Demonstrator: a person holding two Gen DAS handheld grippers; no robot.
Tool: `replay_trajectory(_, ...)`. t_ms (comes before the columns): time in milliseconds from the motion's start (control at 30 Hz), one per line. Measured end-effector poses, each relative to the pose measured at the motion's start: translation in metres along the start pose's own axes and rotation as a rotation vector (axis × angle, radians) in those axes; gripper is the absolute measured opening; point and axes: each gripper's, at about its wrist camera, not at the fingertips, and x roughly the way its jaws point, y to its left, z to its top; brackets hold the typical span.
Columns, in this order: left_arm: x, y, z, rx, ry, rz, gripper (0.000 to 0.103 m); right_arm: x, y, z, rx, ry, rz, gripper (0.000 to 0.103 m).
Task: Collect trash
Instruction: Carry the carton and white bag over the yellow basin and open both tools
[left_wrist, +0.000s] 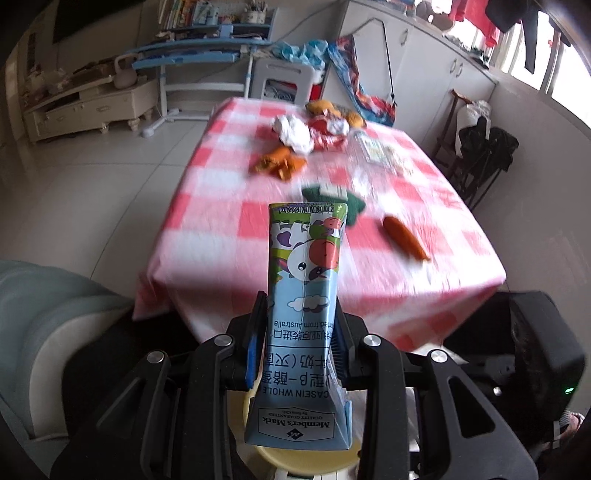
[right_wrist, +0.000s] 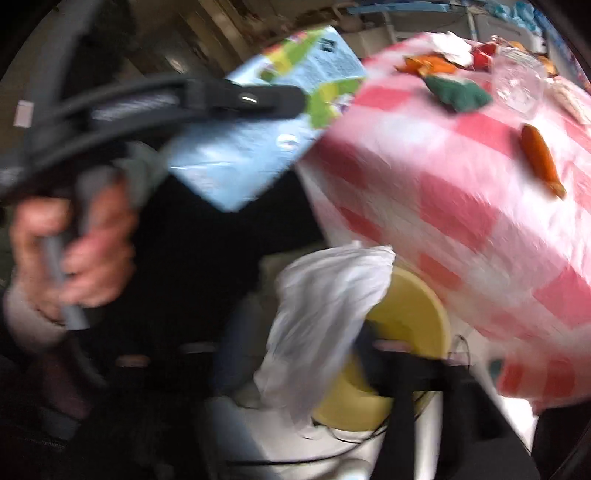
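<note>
— Item one, the carton?

— Milk carton (left_wrist: 304, 314): tall, flattened, pale blue with a green band, a cartoon cow and "Member's Mark" printed on it. It stands between the fingers of my left gripper (left_wrist: 301, 343), above the yellow bin (left_wrist: 295, 458) and in front of the table (left_wrist: 207, 236) in its pink-and-white checked cloth.

— Item two, the rest of the trash?

— On the cloth: a carrot-shaped piece (left_wrist: 405, 238), a green piece (left_wrist: 354, 203) partly behind the carton, orange scraps (left_wrist: 280, 164), white crumpled paper (left_wrist: 293, 133). All blurred; I cannot name them more closely.

— Item three, your tools?

— Left gripper: clamped on the carton, a pad pressed to each side. Right gripper (right_wrist: 354, 343): badly smeared, fingers barely readable; it seems to hold a white plastic bag (right_wrist: 325, 321) at the bin's rim, but I cannot tell how far its jaws stand apart.
</note>
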Motion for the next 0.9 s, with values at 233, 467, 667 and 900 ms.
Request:
replay_trajectory(233,0.006,-0.012,-0.022,0.021,0.070,-0.004,0.030,-0.016,-0.009,0.002,0.020,-0.058,-0.091,0.074)
replay_trajectory(467,0.011,-0.029,-0.042,0.074,0.156,-0.012,0.031,-0.045,-0.030,-0.003,0.117,-0.197,-0.161,0.076)
replay_trajectory(667,0.010,-0.042,-0.056,0.130,0.197,-0.003,0.049,-0.074,-0.044,-0.014,0.208,-0.319,-0.206,0.077)
replay_trajectory(900,-0.006,-0.040,-0.045,0.111,0.134,0.023,0.061,-0.089,-0.052,-0.016,0.240,-0.404,-0.249,0.077)
